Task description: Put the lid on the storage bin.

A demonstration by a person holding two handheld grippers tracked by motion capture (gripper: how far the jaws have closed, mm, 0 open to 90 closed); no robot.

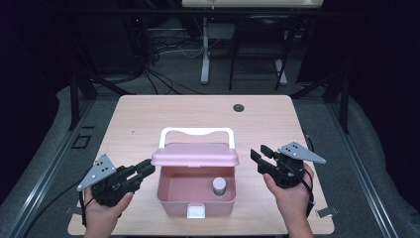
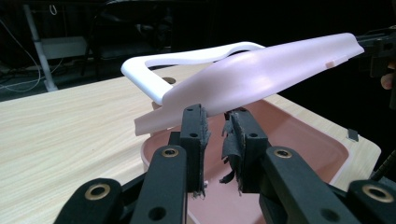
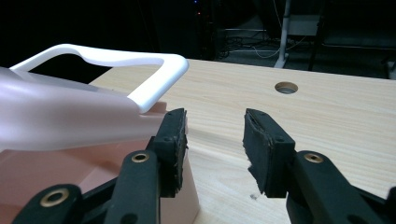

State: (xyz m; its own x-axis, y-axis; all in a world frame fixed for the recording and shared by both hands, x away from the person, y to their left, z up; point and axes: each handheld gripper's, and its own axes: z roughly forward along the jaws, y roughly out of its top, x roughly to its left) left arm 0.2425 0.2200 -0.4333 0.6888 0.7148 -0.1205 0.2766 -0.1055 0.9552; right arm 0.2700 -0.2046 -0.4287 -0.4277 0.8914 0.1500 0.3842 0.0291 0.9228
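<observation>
box: pink storage box (image 1: pixel 196 198) centred near front of tabletop (image 1: pixel 138 119) | lid (image 1: pixel 194 155) raised, tilted over open box | left tool (image 1: pixel 146 168) at lid's left edge, grip unclear | right tool (image 1: pixel 259 152) spread, just beside lid's right end | small jar (image 1: pixel 219 186) inside box

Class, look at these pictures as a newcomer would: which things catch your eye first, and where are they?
A pink box sits at the table's near edge, its lid raised and tilted, the white handle behind. A small jar stands inside, toward the right. The left gripper meets the lid's left end; the right gripper, open, hovers off its right end.
</observation>
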